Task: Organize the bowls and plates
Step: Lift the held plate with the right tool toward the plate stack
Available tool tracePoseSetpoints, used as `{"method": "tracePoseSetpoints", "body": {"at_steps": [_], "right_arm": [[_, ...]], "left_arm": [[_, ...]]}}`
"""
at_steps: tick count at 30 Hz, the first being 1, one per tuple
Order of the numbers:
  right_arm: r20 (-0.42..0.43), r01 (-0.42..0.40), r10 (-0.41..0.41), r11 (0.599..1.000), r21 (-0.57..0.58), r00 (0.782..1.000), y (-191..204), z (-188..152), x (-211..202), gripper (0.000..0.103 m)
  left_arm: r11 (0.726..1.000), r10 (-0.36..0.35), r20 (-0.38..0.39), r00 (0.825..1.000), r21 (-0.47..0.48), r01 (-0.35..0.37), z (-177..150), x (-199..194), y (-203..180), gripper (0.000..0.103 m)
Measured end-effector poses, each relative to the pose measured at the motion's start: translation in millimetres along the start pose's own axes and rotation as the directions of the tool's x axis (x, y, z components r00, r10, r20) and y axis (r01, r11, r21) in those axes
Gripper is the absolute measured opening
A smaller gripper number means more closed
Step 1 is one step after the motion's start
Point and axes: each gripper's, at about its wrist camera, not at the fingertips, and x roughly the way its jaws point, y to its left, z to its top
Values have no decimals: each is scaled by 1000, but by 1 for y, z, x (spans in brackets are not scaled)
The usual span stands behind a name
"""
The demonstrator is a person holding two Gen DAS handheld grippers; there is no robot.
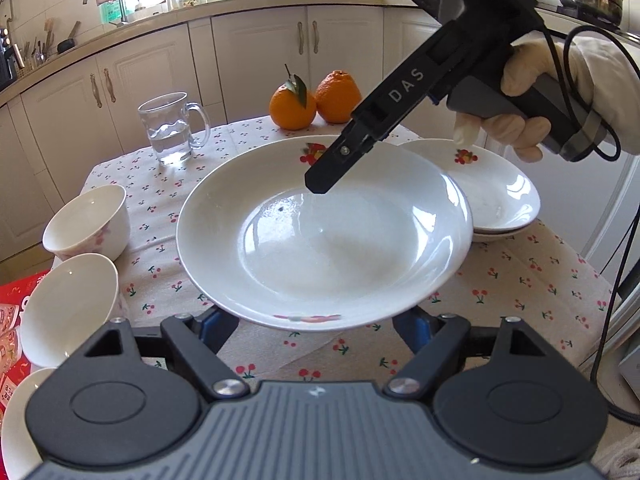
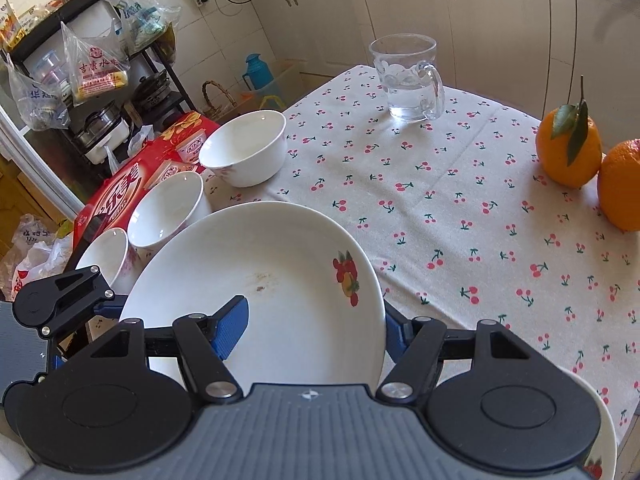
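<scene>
I have the plate [image 1: 324,236] lifted over the middle of the table [image 1: 520,280]. My right gripper [image 2: 312,324] clamps its far rim, one finger inside the dish; my left gripper [image 1: 316,322] sits spread under the near rim as support. It is probably bound for the stacked plates [image 1: 496,196] at the right edge.

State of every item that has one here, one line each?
Large white ceramic plate with fruit print: empty, smeared.
Clear glass mug: upright, part-filled with water.
Three white bowls: upright, empty, unstacked.
Smaller white plates: stacked.
Left tool: open.
Right tool: astride the large plate's rim, grip unclear.
</scene>
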Motion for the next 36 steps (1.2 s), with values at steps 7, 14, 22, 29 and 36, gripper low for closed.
{"method": "tracePoseSetpoints", "body": {"at_steps": [7, 14, 22, 29, 36], "right_arm": [[28, 25, -26, 999, 38, 999, 3, -25, -23, 74], [53, 52, -56, 996, 78, 997, -1, -51, -43, 74], [71, 86, -95, 988, 128, 993, -11, -76, -62, 74], [89, 118, -135, 977, 179, 987, -25, -95, -79, 74], [95, 145, -170, 963, 227, 981, -40, -109, -91, 74]], "left_arm": [[998, -42, -2, 999, 43, 42, 1, -5, -16, 83], [993, -83, -5, 997, 86, 83, 5, -4, -33, 83], [982, -139, -19, 990, 129, 140, 9, 4, -50, 83], [968, -185, -29, 982, 167, 188, 20, 16, -64, 83], [954, -220, -42, 975, 197, 224, 29, 32, -76, 83]]}}
